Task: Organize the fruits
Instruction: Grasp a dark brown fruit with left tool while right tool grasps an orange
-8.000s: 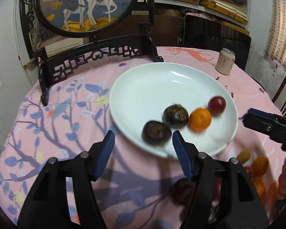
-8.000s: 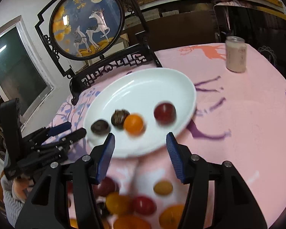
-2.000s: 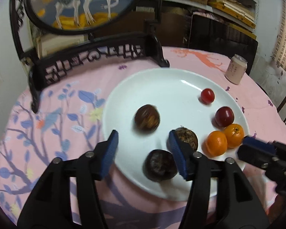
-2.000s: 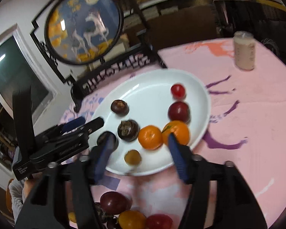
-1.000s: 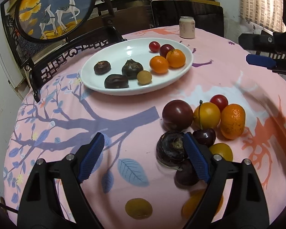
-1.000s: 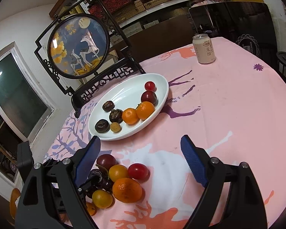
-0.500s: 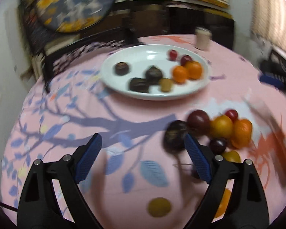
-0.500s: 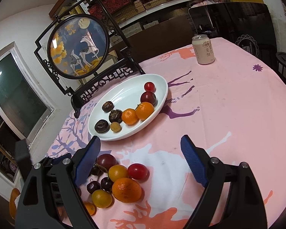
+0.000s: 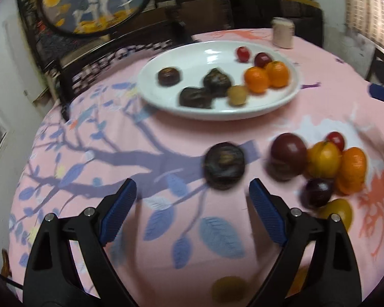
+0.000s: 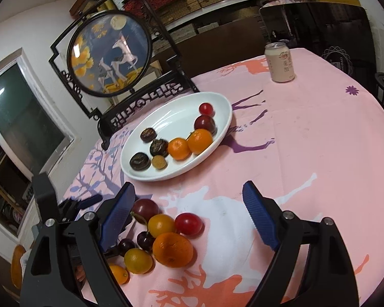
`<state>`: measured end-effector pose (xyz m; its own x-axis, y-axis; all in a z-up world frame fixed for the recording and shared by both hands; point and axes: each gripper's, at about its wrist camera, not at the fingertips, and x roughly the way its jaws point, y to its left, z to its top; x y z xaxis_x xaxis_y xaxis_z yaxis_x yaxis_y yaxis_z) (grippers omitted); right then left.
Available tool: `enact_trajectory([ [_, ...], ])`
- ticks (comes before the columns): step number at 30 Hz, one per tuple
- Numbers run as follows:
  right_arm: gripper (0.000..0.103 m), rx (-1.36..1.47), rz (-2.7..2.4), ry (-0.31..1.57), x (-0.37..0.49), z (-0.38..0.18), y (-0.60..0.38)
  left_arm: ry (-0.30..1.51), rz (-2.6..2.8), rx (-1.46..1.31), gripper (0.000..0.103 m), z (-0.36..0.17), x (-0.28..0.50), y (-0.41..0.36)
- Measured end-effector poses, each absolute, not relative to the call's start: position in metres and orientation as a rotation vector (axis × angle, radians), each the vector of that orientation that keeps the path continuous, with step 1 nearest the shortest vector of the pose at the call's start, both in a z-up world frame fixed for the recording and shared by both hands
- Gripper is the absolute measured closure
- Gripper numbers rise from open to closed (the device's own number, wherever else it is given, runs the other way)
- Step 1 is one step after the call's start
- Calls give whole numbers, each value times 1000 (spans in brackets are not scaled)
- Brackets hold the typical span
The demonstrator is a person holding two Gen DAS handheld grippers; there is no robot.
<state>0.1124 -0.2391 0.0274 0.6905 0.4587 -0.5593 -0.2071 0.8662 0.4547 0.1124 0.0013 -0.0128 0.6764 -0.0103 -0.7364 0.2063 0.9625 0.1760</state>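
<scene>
A white plate (image 9: 291,94) (image 10: 225,125) holds several fruits: three dark brown ones, a small tan one, two oranges, a dark plum and a red cherry tomato. A loose pile of fruit (image 9: 325,158) (image 10: 163,232) lies on the pink cloth in front of the plate. A dark round fruit (image 9: 224,165) lies apart, left of the pile. My left gripper (image 9: 192,204) is open and empty just before that dark fruit. My right gripper (image 10: 189,215) is open and empty above the pile.
A black carved stand with a round deer picture (image 10: 110,53) stands behind the plate. A drink can (image 10: 279,62) stands at the table's far side. A dark chair (image 10: 317,25) is behind it. The round table's edge curves close on the left.
The left gripper has moved closer to the table and the dark fruit, which now lies apart from the pile. The right gripper has barely moved.
</scene>
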Motion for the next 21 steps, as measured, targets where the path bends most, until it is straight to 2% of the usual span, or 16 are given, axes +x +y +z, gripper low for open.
enact_trajectory([
  [4, 17, 362, 383, 736, 114, 24, -236, 833, -122, 284, 14, -19, 125, -8],
  [9, 17, 363, 385, 751, 116, 21, -236, 869, -163, 232, 28, -22, 141, -4],
  [10, 17, 358, 388, 756, 115, 21, -235, 872, -185, 217, 35, -22, 143, -3],
  [11, 17, 354, 391, 759, 115, 20, -234, 877, -203, 207, 38, -22, 143, -3],
  [14, 17, 339, 416, 786, 110, 16, -230, 881, -249, 201, 60, -21, 139, -6],
  [15, 17, 334, 440, 805, 101, 11, -228, 879, -247, 207, 63, -20, 138, -7],
  [18, 19, 322, 459, 829, 89, 2, -224, 873, -230, 214, 63, -20, 132, -4],
  [21, 28, 321, 485, 856, 88, -4, -217, 872, -215, 197, 63, -19, 131, 2],
])
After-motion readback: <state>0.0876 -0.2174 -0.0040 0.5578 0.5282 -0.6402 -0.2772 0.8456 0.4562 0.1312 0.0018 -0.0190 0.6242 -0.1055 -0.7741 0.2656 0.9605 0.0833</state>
